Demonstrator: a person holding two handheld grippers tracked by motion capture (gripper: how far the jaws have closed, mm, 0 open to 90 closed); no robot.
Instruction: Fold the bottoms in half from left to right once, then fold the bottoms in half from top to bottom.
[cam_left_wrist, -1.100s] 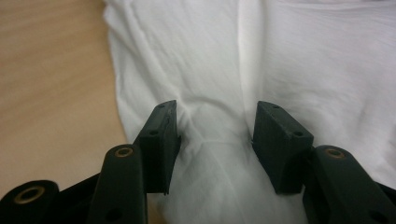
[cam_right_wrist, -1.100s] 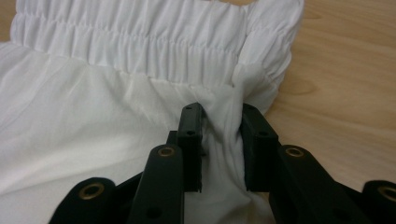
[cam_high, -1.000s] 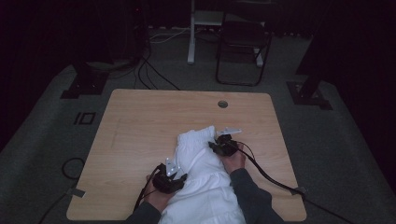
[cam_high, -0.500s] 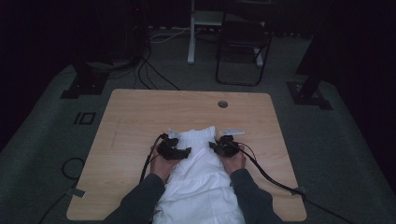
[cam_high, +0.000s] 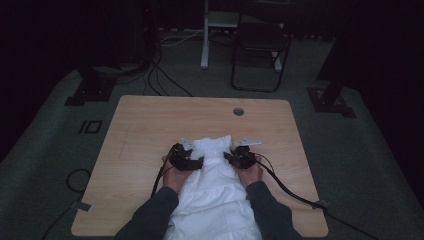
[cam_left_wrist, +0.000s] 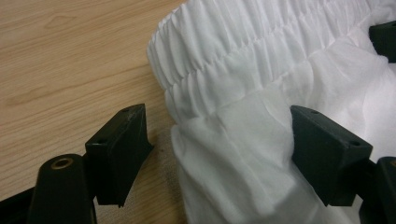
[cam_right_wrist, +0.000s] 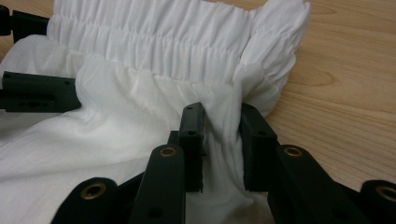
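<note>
The left gripper (cam_high: 186, 159) is standing wide open, its jaws having just been opening; the left edge of the white garment (cam_high: 212, 200) is lying between them, one pad touching cloth, the other apart over bare table (cam_high: 150, 125). The garment is spreading from its gathered band (cam_left_wrist: 243, 46), just ahead of both grippers, back toward the person. The right gripper (cam_right_wrist: 222, 144) is pinching a fold of cloth just below the band's right corner, jaws nearly closed.
</note>
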